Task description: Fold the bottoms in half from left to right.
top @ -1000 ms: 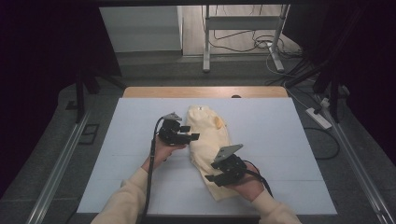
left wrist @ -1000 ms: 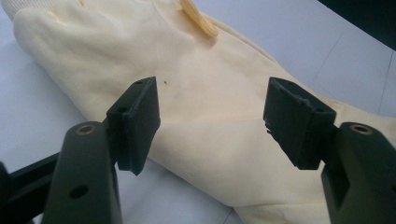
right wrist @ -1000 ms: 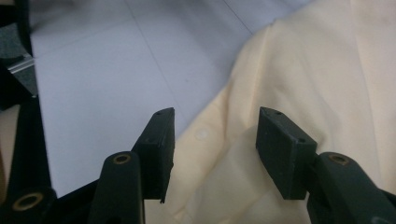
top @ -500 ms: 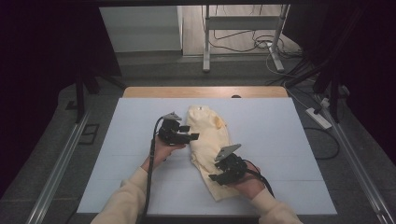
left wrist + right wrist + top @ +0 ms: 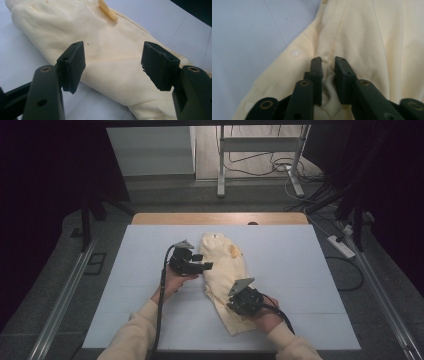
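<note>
Two grippers are working on one pale yellow garment (image 5: 223, 277) that is lying in the middle of the white table (image 5: 300, 270).

In the high view, the left gripper (image 5: 202, 266) is hovering just beside the garment's left edge, near its top half. The right gripper (image 5: 234, 304) is sitting on the lower part of the cloth. I think the step in hand is pinching up the cloth to fold it or lift it. Past the table's far edge, cables (image 5: 260, 167) are lying on the floor, and a power strip (image 5: 341, 246) is sitting off to the right. Nothing is standing in the way on the table.

In the left gripper view, the jaws are standing wide apart over the garment (image 5: 107, 52), and nothing is between them. A darker yellow tag (image 5: 107, 11) is showing farther up the cloth.

In the right gripper view, the jaws have just been closing, and now a bunched fold of the garment (image 5: 362, 37) is squeezed between them. Two snaps (image 5: 295, 52) are showing along the edge beside it.

Next, I think the left gripper needs to come down and close on the edge near it. Then both hands can be lifting together. The pinched fold is small, so it could slip out.
</note>
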`<state>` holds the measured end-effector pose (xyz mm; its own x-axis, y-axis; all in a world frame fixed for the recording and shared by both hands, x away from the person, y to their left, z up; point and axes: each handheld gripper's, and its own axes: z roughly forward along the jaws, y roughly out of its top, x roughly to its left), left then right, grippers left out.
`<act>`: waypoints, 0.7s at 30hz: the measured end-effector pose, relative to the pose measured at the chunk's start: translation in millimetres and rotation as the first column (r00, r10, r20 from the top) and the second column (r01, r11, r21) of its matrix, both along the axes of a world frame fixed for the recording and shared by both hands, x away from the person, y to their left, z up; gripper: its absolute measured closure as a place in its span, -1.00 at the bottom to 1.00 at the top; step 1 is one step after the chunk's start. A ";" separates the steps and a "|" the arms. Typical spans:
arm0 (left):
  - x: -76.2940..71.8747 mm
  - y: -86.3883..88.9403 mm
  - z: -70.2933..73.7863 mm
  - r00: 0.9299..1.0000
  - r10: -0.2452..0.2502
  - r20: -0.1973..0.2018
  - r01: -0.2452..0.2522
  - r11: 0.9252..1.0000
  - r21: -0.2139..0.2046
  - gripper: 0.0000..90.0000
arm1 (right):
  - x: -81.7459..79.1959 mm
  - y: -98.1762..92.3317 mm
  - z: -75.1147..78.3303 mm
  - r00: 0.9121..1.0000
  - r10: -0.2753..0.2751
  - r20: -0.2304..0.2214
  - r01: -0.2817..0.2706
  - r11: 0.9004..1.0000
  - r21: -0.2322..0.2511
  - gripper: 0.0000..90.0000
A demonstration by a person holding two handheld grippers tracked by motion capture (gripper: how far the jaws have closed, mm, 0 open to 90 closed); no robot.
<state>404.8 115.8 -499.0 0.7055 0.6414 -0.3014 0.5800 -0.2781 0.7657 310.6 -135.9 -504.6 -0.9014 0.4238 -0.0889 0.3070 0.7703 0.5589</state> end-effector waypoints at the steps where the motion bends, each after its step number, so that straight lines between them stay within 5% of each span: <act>1: 0.1 0.2 0.1 1.000 -0.001 0.000 0.001 1.000 0.002 -0.22 | -0.4 -0.4 0.8 1.000 0.006 -0.001 -0.006 1.000 0.003 0.90; 7: -0.2 0.9 1.0 1.000 -0.003 0.003 0.003 1.000 0.003 -0.22 | -0.2 -3.2 3.5 0.999 0.030 -0.018 -0.029 0.999 0.029 0.95; 16: -0.3 3.1 2.6 1.000 0.003 0.009 -0.003 1.000 -0.004 -0.22 | -8.6 -5.0 25.0 0.995 0.085 -0.050 -0.074 0.979 0.191 0.95; 21: -0.6 3.7 3.2 1.000 0.004 0.010 -0.004 1.000 -0.005 -0.22 | -11.6 1.1 20.2 0.993 0.102 -0.066 -0.088 0.979 0.184 0.95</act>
<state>404.1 119.6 -495.7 0.7061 0.6426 -0.2974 0.5733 -0.2723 0.7727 299.0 -134.8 -484.4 -0.9395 0.3389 0.0499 0.2832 0.6864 0.6698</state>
